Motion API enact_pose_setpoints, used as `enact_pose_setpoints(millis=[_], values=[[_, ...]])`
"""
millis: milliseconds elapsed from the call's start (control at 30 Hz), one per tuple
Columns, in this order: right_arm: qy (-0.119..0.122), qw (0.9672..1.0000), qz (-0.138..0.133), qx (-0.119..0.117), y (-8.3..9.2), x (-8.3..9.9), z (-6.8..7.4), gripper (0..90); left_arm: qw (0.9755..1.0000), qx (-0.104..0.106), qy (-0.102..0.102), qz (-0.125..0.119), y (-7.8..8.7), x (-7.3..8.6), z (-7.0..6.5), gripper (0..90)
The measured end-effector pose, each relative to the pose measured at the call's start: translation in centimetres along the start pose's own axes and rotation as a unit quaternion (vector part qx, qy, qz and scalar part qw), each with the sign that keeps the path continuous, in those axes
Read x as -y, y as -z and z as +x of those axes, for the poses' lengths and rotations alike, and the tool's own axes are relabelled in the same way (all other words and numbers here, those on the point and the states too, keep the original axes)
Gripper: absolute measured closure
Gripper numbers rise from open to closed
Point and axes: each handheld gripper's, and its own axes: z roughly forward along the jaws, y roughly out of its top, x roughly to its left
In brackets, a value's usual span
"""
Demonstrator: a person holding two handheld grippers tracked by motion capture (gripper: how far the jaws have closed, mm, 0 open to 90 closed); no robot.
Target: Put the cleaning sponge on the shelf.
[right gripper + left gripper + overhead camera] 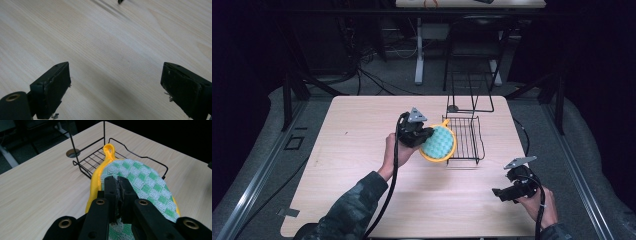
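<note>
A round pot holder (438, 142), green-and-white checked with a yellow rim and hanging loop, is held off the table at the left edge of a black wire rack (467, 140). My left gripper (428, 136) is shut on it. In the left gripper view the jaws (118, 180) pinch the near edge of the pot holder (145, 177), whose loop points toward the rack (90, 160). My right gripper (499, 194) hovers low over the table at the front right. Its jaws (117, 75) stand open, with bare wood (100, 37) between them.
The rack has a tall wire frame (469, 85) rising at its far end. A round cable hole (453, 108) lies in the tabletop beside it. The light wooden table (357, 150) stretches to the left and front. Dark floor, cables and table legs lie beyond.
</note>
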Motion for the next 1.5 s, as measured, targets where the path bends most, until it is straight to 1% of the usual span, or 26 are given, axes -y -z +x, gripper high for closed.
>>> enact_pose_setpoints(millis=[200,233,267,400,467,500,567,667,800,867,933,967,1000,1100,1200,1333,1500], values=[[0.000,1.0000,0.000,-0.003,0.0,0.0,0.0,8.7,0.9999,0.000,0.003,-0.013,-1.2,-0.5,-0.5,86.7],[0.001,1.0000,0.001,-0.002,0.0,0.0,0.0,8.7,0.9999,0.001,0.004,-0.012,-1.4,-0.6,-0.6,86.8],[0.003,1.0000,0.001,-0.001,0.0,0.0,0.0,8.7,0.9999,-0.003,0.004,-0.014,-1.6,-0.7,-0.7,86.8],[0.003,1.0000,0.001,-0.001,0.0,0.0,0.0,8.7,0.9999,-0.007,0.006,-0.010,-2.4,-0.7,-0.8,86.9],[0.001,1.0000,0.001,-0.003,0.0,0.0,0.0,8.8,0.9999,-0.007,0.010,-0.012,-2.8,-0.7,-0.8,86.9],[0.001,1.0000,0.003,-0.003,0.0,0.0,0.0,8.8,0.9999,-0.005,0.009,-0.008,-3.0,-0.8,-0.9,86.9],[-0.001,1.0000,0.002,-0.005,0.0,0.0,0.0,8.8,0.9999,-0.004,0.010,-0.009,-3.3,-0.8,-0.9,86.9],[0.000,1.0000,0.001,-0.004,0.0,0.0,0.0,8.9,0.9999,-0.002,0.011,-0.008,-3.7,-1.0,-1.0,86.9],[0.004,0.9999,0.008,-0.006,-0.1,0.0,0.0,8.8,0.9999,0.000,0.009,-0.008,-4.1,-1.2,-1.2,86.8],[0.003,0.9999,0.007,-0.008,-0.1,0.0,0.0,8.9,0.9999,0.002,0.013,-0.009,-4.3,-1.2,-1.3,86.8],[0.004,0.9999,0.008,-0.007,-0.1,0.0,0.0,8.9,0.9999,0.003,0.012,-0.011,-4.5,-1.2,-1.3,86.8],[0.004,0.9999,0.008,-0.007,-0.1,0.0,0.0,8.9,0.9998,0.000,0.012,-0.015,-4.7,-1.3,-1.5,86.9],[0.003,0.9999,0.009,-0.007,0.0,0.0,0.0,8.9,0.9998,0.001,0.014,-0.014,-4.9,-1.3,-1.5,86.9],[0.003,0.9999,0.008,-0.008,-0.1,0.0,0.0,8.9,0.9998,0.002,0.015,-0.013,-5.1,-1.3,-1.6,86.9],[0.004,0.9999,0.006,-0.010,0.0,0.0,0.1,8.7,0.9996,0.000,0.021,-0.017,-5.6,-1.4,-1.7,86.9],[0.004,0.9999,0.003,-0.010,0.0,0.0,0.1,8.7,0.9997,0.002,0.019,-0.015,-5.9,-1.4,-1.9,86.9],[0.004,0.9999,0.001,-0.010,0.0,0.0,0.1,8.6,0.9996,-0.001,0.020,-0.020,-6.3,-1.4,-2.1,86.8]])
